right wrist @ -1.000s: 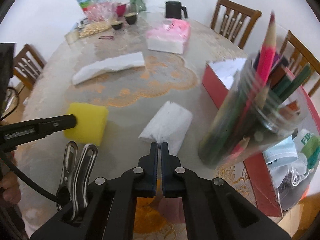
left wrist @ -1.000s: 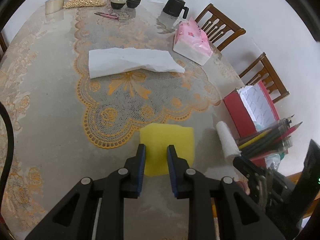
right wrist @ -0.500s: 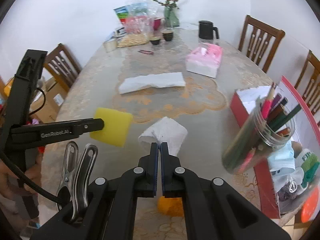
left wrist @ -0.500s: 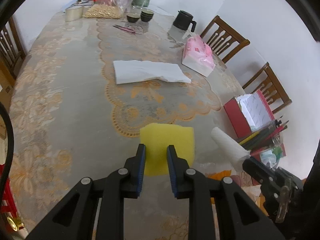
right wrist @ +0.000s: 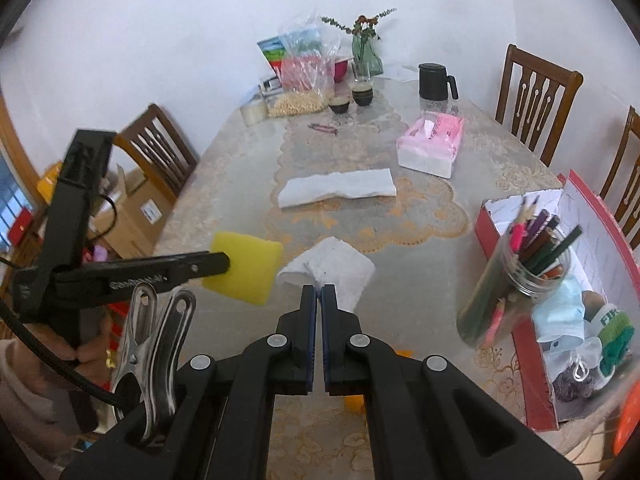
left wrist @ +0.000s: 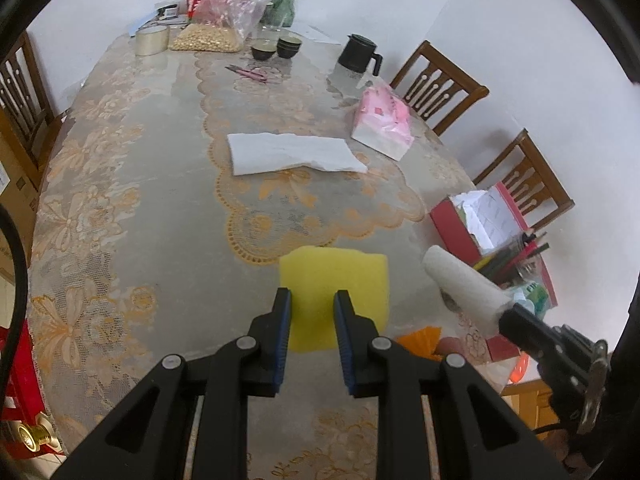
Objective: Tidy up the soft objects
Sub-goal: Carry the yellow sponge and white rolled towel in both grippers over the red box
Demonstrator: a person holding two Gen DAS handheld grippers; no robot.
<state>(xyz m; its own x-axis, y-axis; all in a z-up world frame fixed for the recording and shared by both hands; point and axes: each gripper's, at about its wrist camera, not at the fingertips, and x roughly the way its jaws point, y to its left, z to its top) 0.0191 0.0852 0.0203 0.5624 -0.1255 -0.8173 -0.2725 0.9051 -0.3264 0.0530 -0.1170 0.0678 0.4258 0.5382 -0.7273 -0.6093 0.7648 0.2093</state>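
My left gripper [left wrist: 311, 300] is shut on a yellow sponge [left wrist: 336, 284] and holds it in the air above the table's near end; the sponge also shows in the right wrist view [right wrist: 248, 266]. My right gripper [right wrist: 319, 293] is shut on a rolled white cloth [right wrist: 332, 270], also held above the table; the cloth shows at the right of the left wrist view [left wrist: 460, 288]. A flat white cloth [left wrist: 292, 154] lies on the lace tablecloth in the table's middle. A pink tissue pack [left wrist: 382, 126] lies beyond it to the right.
A red box [right wrist: 536, 280] with papers, a jar of coloured pencils [right wrist: 520, 272] and a face mask stand at the right edge. A black jug [right wrist: 434, 82], bowls, a peanut bag and a vase stand at the far end. Wooden chairs [right wrist: 532, 96] surround the table.
Both grippers have risen and pulled back from the table, carrying the sponge and the rolled cloth upward. More of the table shows in both views.
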